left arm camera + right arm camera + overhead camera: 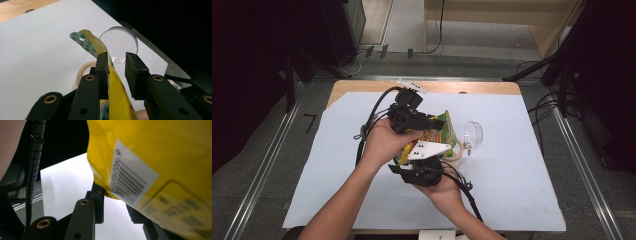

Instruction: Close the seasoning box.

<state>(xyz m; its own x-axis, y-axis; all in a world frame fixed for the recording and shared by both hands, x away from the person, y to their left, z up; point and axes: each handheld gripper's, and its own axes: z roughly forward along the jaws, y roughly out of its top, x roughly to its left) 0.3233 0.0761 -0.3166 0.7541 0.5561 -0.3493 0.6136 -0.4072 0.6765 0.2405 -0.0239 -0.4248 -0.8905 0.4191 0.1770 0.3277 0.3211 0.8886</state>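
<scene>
A yellow and green snack bag (443,131) stands tilted above the middle of the table, between my two grippers. My left gripper (434,121) reaches it from the left near its top. In the left gripper view its jaws (116,62) stand apart around the bag (115,96). The bag lies against one pad and a gap shows before the other. My right gripper (419,159) sits under the bag's near end. In the right gripper view the bag's bottom corner (162,157) hangs over the jaws (115,200) and hides the far one.
A beige tape roll (456,154) lies flat just right of the bag, and a clear round lid (473,134) stands on edge beyond it. A white sheet (512,165) covers the wooden table (362,86). Cables trail from both grippers.
</scene>
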